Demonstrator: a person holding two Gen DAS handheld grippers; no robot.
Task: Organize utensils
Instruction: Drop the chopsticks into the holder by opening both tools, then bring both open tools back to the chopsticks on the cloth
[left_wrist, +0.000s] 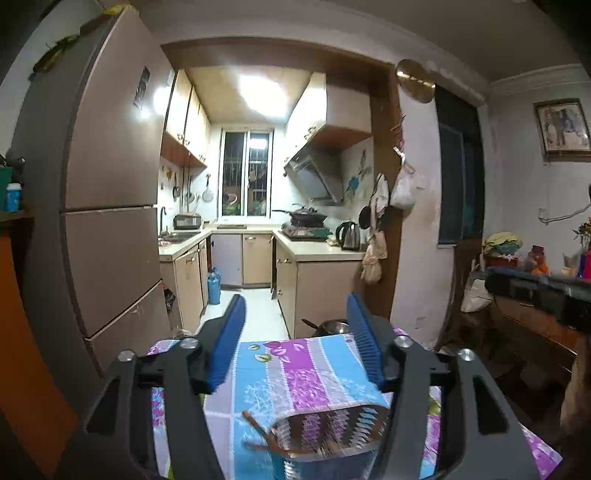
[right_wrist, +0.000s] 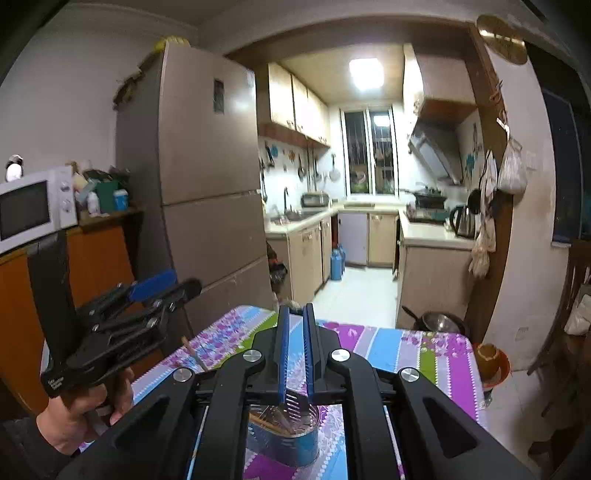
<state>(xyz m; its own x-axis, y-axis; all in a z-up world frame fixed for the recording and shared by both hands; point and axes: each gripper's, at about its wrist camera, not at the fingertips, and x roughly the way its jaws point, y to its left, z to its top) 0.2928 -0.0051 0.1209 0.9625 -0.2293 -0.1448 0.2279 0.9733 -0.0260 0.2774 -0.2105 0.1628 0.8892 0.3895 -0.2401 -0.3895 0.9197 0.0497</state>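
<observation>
1. Left wrist view: the left gripper (left_wrist: 295, 314) stands open with nothing between its pads; below it, near the table's (left_wrist: 295, 365) near edge, the utensil holder (left_wrist: 328, 432) already has chopsticks (left_wrist: 258, 424) in it.
2. Right wrist view: the right gripper (right_wrist: 295, 325) is closed and empty above the same utensil holder (right_wrist: 284, 439). One stick (right_wrist: 194, 352) lies toward the table's (right_wrist: 388, 350) left edge, likely left to collect.

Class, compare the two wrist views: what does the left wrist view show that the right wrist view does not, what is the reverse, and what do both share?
Only the left wrist view: a framed picture on the wall and a cluttered sideboard.
Only the right wrist view: a microwave, a hand carrying the left hand-held gripper, and a cup by the table's right edge.
Both: the fridge, kettle, floral tablecloth and utensil holder.
</observation>
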